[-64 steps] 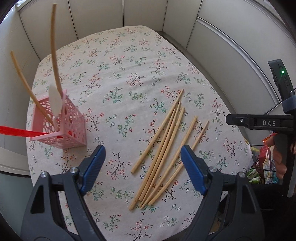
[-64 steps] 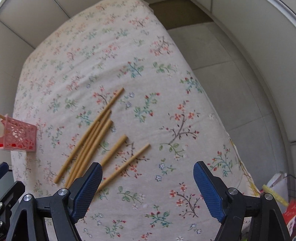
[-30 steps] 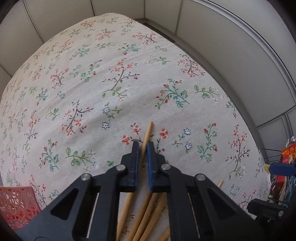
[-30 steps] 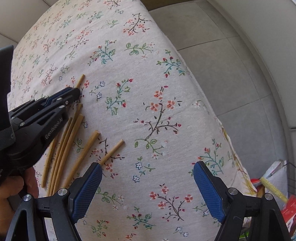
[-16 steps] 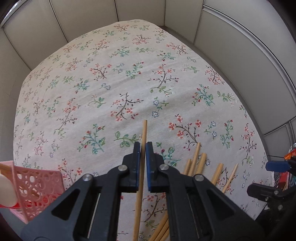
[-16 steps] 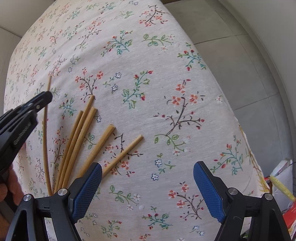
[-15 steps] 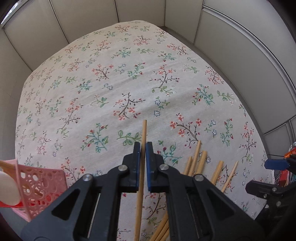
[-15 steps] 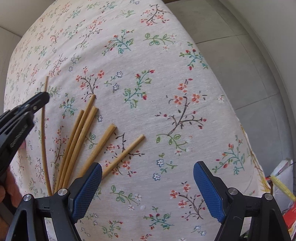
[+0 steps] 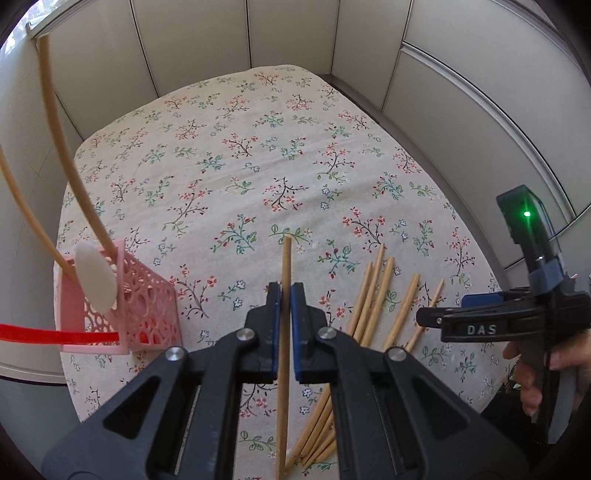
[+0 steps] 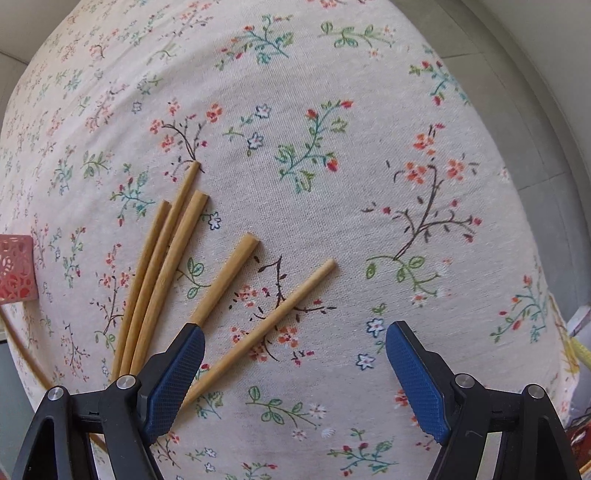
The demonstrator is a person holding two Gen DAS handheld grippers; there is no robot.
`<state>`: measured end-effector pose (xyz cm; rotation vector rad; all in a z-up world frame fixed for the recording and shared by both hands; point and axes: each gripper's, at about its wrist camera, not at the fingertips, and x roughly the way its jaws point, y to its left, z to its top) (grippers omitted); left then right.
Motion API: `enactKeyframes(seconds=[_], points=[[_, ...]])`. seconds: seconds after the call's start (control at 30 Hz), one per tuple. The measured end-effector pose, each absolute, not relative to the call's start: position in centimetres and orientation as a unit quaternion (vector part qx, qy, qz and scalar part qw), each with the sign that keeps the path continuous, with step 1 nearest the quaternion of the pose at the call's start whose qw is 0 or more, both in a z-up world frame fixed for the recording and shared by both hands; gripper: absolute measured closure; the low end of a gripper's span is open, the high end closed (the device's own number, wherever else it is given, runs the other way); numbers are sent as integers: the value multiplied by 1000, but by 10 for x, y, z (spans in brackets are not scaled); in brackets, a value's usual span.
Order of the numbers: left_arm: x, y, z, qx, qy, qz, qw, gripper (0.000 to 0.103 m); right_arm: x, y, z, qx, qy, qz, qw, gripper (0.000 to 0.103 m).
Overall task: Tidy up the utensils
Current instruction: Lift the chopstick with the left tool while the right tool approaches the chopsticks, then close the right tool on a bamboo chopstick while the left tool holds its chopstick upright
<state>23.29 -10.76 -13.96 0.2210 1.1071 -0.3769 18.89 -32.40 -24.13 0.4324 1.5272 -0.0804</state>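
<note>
My left gripper (image 9: 283, 295) is shut on one wooden chopstick (image 9: 285, 258), held lengthwise above the floral tablecloth (image 9: 258, 147). Left of it stands a pink lattice basket (image 9: 147, 306) holding two chopsticks (image 9: 62, 147), a white spoon (image 9: 94, 280) and a red utensil (image 9: 44, 334). Several loose chopsticks (image 9: 369, 295) lie to the right. My right gripper (image 10: 294, 329) hovers low over those chopsticks (image 10: 162, 266). Its jaws are closing but stand wide, and the rightmost chopstick (image 10: 280, 306) lies under the gap, untouched by the pads.
The table's right edge drops to a grey floor (image 10: 535, 129). Pale wall panels (image 9: 295, 33) close in behind and to the right. A hand (image 9: 535, 373) holds the right gripper's handle. Colourful packaging (image 10: 576, 350) lies below the table edge.
My left gripper has risen with the chopstick and drawn back toward the pink basket, which has come fully into view. My right gripper has sunk closer to the loose chopsticks.
</note>
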Motion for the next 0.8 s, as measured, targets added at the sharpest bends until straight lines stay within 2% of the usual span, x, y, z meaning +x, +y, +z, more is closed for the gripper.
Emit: enactKeyframes(seconds=[0.2, 0.37, 0.57, 0.63, 0.8], points=[[221, -93, -138, 93, 524, -180, 827, 97, 193, -299, -245, 139, 671, -76, 725, 27], [213, -90, -135, 94, 520, -186, 828, 97, 194, -275, -241, 98, 647, -87, 751, 39], [207, -86, -130, 91, 516, -185, 831, 97, 197, -266, -236, 101, 624, -89, 770, 62], [206, -84, -129, 89, 515, -183, 833, 97, 199, -262, -235, 103, 615, -86, 777, 79], [205, -79, -129, 83, 513, -181, 835, 97, 207, -262, -234, 111, 596, -70, 792, 94]])
